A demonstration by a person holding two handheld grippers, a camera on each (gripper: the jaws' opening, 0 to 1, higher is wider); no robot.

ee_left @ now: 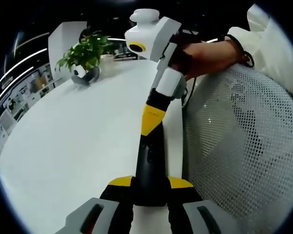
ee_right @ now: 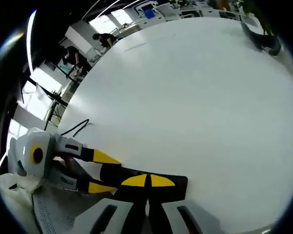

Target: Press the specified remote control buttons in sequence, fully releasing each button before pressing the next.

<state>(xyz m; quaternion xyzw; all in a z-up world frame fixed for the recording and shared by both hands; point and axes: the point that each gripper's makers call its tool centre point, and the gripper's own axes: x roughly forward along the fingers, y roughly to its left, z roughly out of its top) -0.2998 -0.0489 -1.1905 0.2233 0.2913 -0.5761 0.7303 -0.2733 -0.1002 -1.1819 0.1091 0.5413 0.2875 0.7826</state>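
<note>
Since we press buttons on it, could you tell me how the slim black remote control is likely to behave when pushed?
The slim black remote control looks rigid, so it probably won't flex. The left gripper clamps one end only, so a push further along may pivot it. Its smooth casing could slip.

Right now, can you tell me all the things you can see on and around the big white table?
Remote control: one, black, lying on the table edge between the left gripper's jaws, with both grippers on it.
Table: one, white, big and round-edged.
Plant: one, green, at the far side of the table.
Small stand: one, grey with a white round part, beside the plant.
Cable: one, black, thin, on the table's edge.
Mesh chair back: one, white, next to the table.
Left gripper: one, grey with yellow tips, jaws shut on the remote.
Right gripper: one, same colours, tips closed on the remote.
Hand: one, holding the right gripper.
</note>
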